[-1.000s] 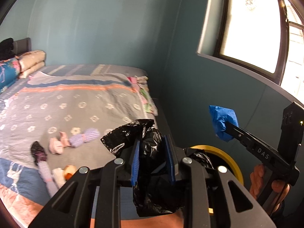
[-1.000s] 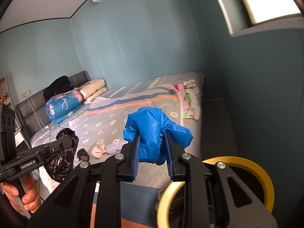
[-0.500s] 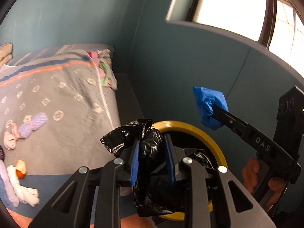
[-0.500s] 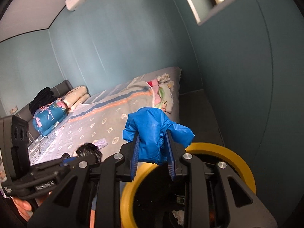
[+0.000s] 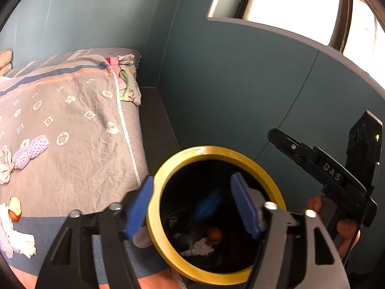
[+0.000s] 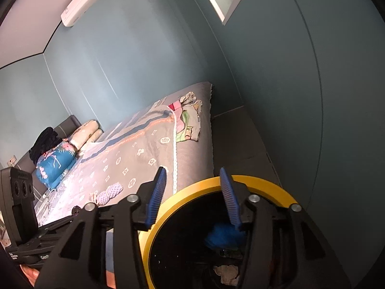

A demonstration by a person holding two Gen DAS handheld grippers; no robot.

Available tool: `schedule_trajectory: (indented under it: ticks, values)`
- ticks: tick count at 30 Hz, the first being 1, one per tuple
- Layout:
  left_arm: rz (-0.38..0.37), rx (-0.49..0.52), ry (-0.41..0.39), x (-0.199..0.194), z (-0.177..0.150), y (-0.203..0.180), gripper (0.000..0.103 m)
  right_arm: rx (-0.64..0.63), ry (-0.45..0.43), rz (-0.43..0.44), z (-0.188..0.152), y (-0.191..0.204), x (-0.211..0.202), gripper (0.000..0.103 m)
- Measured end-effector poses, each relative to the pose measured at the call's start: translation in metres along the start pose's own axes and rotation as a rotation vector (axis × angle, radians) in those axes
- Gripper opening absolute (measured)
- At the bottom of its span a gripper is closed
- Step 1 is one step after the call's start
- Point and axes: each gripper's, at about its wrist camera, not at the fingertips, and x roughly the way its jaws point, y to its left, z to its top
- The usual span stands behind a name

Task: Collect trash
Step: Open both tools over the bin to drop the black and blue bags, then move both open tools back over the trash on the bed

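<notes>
Yellow-rimmed round bin (image 5: 168, 166); crumpled blue bag (image 6: 222, 237) inside.

- The bed (image 5: 79, 125) carries a grey patterned cover with a blue and an orange stripe.
- A purple net wrapper (image 5: 30, 149) lies on the cover, a pale knotted scrap (image 5: 5, 168) touching it.
- An apple piece (image 5: 15, 209) rests on a white cloth (image 5: 18, 239) near the bed's front edge.
- A crumpled floral cloth (image 6: 189, 122) lies at the foot corner.
- Pillows (image 6: 87, 132) and a blue flowered bundle (image 6: 56, 162) sit at the head.

Black tongs (image 5: 192, 207) (image 6: 192, 197) with ribbed blue pads (image 5: 138, 208) and silver screws (image 5: 270, 206) — one arm lettered "DAS".
</notes>
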Motion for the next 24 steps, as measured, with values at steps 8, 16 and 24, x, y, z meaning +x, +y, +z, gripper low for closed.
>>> schedule_trajectory:
  ticks: [8,16,24]
  values:
    - [0.102,-0.026,-0.057,-0.023,0.007,0.024,0.083,-0.011,-0.027,0.027,0.003,0.013,-0.004,0.063]
    - [0.195,-0.025,-0.101,-0.051,0.012,0.054,0.088,-0.08,-0.024,0.111,0.009,0.051,0.01,0.071]
    - [0.273,-0.108,-0.156,-0.089,0.012,0.106,0.091,-0.178,0.003,0.216,0.005,0.114,0.025,0.075]
